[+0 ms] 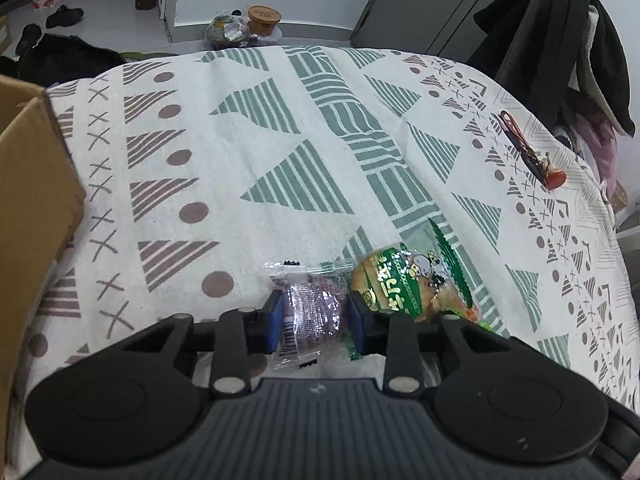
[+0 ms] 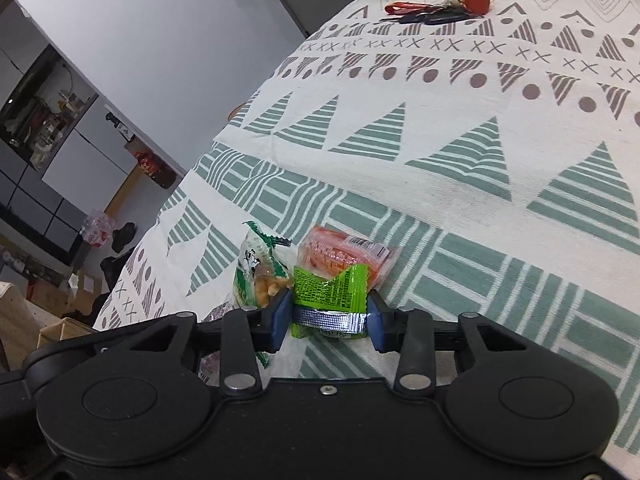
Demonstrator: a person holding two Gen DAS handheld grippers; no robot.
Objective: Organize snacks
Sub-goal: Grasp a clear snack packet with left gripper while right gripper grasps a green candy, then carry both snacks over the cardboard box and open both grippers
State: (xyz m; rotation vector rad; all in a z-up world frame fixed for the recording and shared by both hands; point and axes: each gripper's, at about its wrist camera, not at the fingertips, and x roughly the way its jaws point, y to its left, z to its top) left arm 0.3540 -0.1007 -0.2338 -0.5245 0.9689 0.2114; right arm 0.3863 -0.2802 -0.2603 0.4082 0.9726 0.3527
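On the patterned tablecloth (image 1: 248,128), a cardboard box (image 1: 28,184) is seen at the far left, nearest the left gripper (image 1: 316,320). Between its blue pads a purple snack packet (image 1: 312,312) is bracketed closely, apparently gripped, its long axis running forward along the fingers. The right gripper (image 2: 330,318) is closed on a green snack packet (image 2: 328,292), with an orange packet (image 2: 340,256) just beyond.
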